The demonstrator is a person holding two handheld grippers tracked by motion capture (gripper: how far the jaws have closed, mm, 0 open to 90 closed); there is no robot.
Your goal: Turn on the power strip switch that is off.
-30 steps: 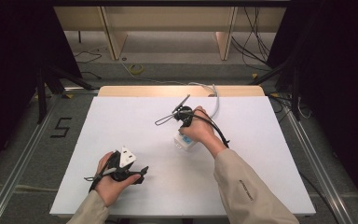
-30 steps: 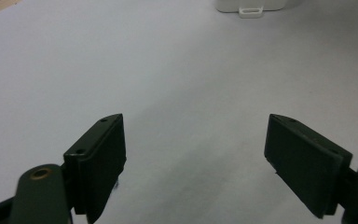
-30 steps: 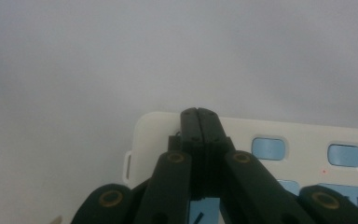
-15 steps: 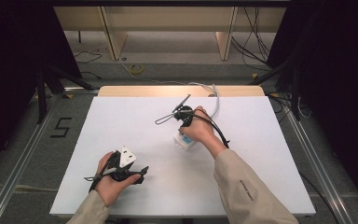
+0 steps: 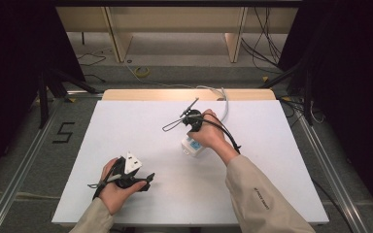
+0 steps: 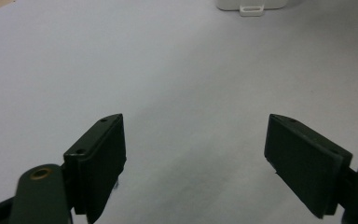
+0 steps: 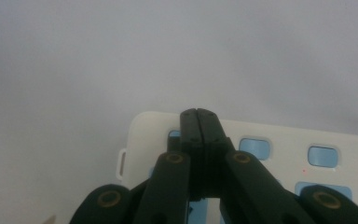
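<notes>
Nothing has shifted since the earlier frames that I can make out: both hands sit where they were. From the high view I have my right gripper [image 5: 194,127] just past the table's centre, toward 1 o'clock, pointing down onto a white device with pale blue buttons [image 5: 192,146], something like a remote or small control unit. In the right gripper view its jaws are pressed flat together with nothing between them, and their tips come down over the top row of blue buttons [image 7: 254,148]; whether the tips actually touch the face I cannot tell. A small slotted tab sticks out from the device's edge [image 7: 120,164].

My left gripper [image 5: 136,178] rests low at about 7 o'clock on the white table [image 5: 272,165], well apart from the device. In the left gripper view its jaws stand wide apart, holding nothing, bare table between them, and the device lies far ahead at 12 o'clock [image 6: 251,5]. A black cable [image 5: 226,133] trails from the right gripper over my wrist
</notes>
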